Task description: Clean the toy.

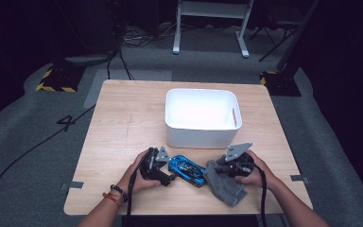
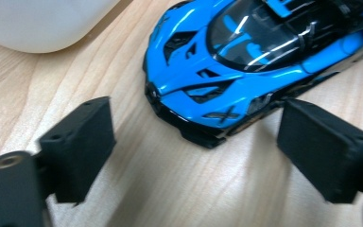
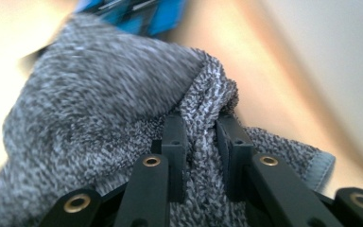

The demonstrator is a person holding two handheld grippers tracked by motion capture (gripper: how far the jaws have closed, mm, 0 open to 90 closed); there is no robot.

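Note:
A blue and black toy car (image 1: 187, 170) lies on the wooden table (image 1: 123, 123) in front of the white bin (image 1: 202, 117). My left gripper (image 1: 166, 174) is open just left of the car. In the left gripper view the car's nose (image 2: 194, 94) points between the two spread jaws, not touched by either. A grey knitted cloth (image 1: 223, 184) lies right of the car. My right gripper (image 1: 217, 169) is shut on a pinched fold of the cloth (image 3: 203, 137), and the car's blue edge (image 3: 137, 14) shows blurred behind it.
The white bin is empty and stands mid-table, its corner (image 2: 38, 23) close to the left gripper. Beyond the table are a white frame's legs (image 1: 210, 28), cables and yellow-black taped bases (image 1: 56, 78) on the grey floor.

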